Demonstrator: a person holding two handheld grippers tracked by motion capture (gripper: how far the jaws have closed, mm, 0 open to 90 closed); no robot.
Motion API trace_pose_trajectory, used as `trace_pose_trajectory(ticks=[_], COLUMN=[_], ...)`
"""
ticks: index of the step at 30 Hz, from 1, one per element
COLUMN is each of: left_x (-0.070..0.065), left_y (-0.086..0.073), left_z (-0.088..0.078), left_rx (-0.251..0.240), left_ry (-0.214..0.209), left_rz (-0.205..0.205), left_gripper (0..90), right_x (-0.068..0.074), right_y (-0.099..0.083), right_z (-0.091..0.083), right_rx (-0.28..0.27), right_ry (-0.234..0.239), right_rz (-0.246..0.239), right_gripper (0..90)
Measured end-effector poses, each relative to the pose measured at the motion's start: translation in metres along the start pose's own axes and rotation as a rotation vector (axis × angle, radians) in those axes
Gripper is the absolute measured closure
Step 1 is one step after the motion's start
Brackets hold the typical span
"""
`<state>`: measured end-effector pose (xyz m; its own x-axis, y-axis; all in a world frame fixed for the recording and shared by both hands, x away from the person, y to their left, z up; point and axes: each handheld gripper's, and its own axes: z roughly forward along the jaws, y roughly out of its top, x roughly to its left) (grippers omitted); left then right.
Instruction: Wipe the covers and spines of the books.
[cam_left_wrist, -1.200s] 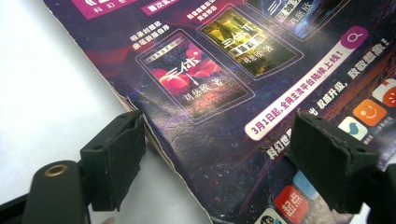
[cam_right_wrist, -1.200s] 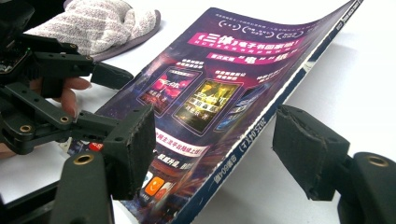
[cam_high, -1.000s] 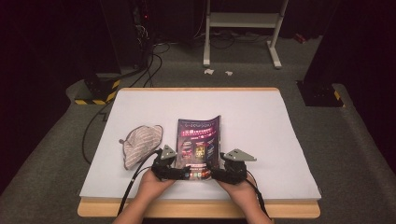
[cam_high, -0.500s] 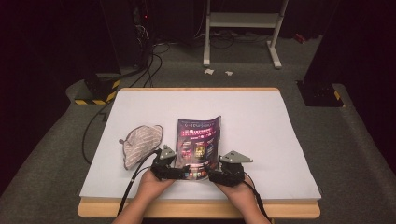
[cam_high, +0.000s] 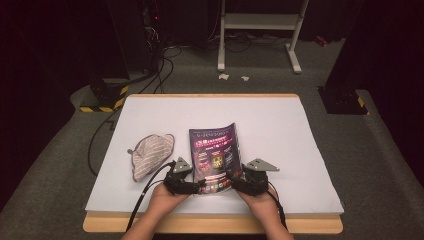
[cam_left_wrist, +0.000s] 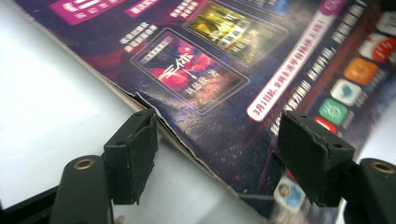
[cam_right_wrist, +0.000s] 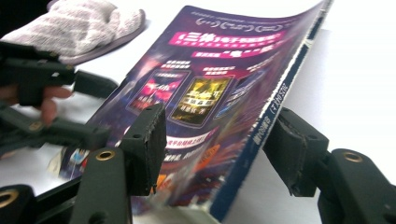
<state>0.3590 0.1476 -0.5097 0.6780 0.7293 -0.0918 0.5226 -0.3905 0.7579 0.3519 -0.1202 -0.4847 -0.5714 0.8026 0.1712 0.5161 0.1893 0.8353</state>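
Jaws closing on both sides: I'm bracketing the magazine (cam_high: 215, 157) near edge, left gripper (cam_high: 199, 186) and right gripper (cam_high: 231, 183) straddling it, pads not yet pinching.

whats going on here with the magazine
A person holds a gripper in each hand at the near end of a magazine on a white table. The left gripper straddles its left edge, the right gripper its spine side, which is lifted off the table. Both pairs of jaws have just been closing, with the magazine between them, but the pads do not press on it yet. A striped cloth lies to the left, untouched.
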Motion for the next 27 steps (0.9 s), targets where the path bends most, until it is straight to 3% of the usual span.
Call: trace_pose_trajectory(ticks=[4,11,17,27], left_x=[-0.001,0.000,0.000,0.001], left_y=[0.000,-0.001,-0.001,-0.001], left_z=[0.001,0.000,0.000,-0.001], left_rx=[-0.001,-0.004,-0.006,-0.006], left_ry=[-0.011,-0.017,-0.014,-0.016], left_rz=[0.001,-0.003,-0.004,-0.013], left_gripper=[30.1,30.7,30.9,31.8], right_x=[-0.005,0.005,0.003,-0.001], right_y=[-0.002,-0.007,-0.007,-0.008], right_z=[0.000,0.002,0.000,-0.001], right_rx=[-0.006,-0.004,-0.018,-0.020], right_ry=[-0.016,-0.043,-0.052,-0.069], right_rz=[0.011,-0.041,-0.025,-0.005], right_gripper=[40.7,41.3,52.6,61.8])
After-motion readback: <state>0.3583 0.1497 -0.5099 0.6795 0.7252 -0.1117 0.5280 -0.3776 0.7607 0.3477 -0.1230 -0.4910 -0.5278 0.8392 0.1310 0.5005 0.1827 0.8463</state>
